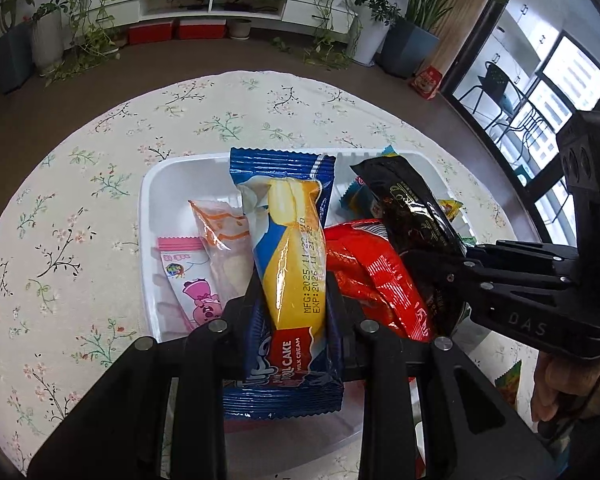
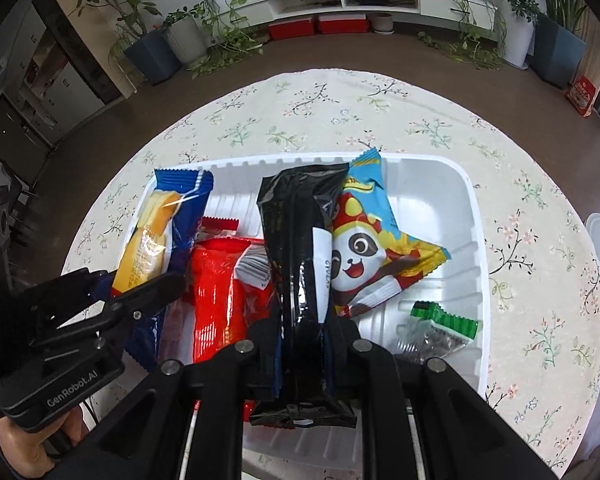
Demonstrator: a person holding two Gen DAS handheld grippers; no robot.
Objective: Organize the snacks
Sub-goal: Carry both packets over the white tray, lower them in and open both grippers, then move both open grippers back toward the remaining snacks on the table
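I read "ROLL CAKE MILK CREAM" on the blue cake wrapper [image 1: 288,280], "DAS" on the right gripper [image 1: 432,276], and "GenRobot.AI" on the left gripper [image 2: 140,284].

Pretty bright daylight, coming from the big windows [image 1: 556,92]. Glare streaks on the shiny black wrapper [image 2: 300,264] and red wrapper [image 2: 214,288]. Heavy fisheye bending (dark vignette in the corners). Everything's sharp, shadows soft.

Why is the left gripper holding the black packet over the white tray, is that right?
Not quite. The left gripper holds the blue cake packet over the white tray, as the left wrist view shows. The black packet is in the right gripper.
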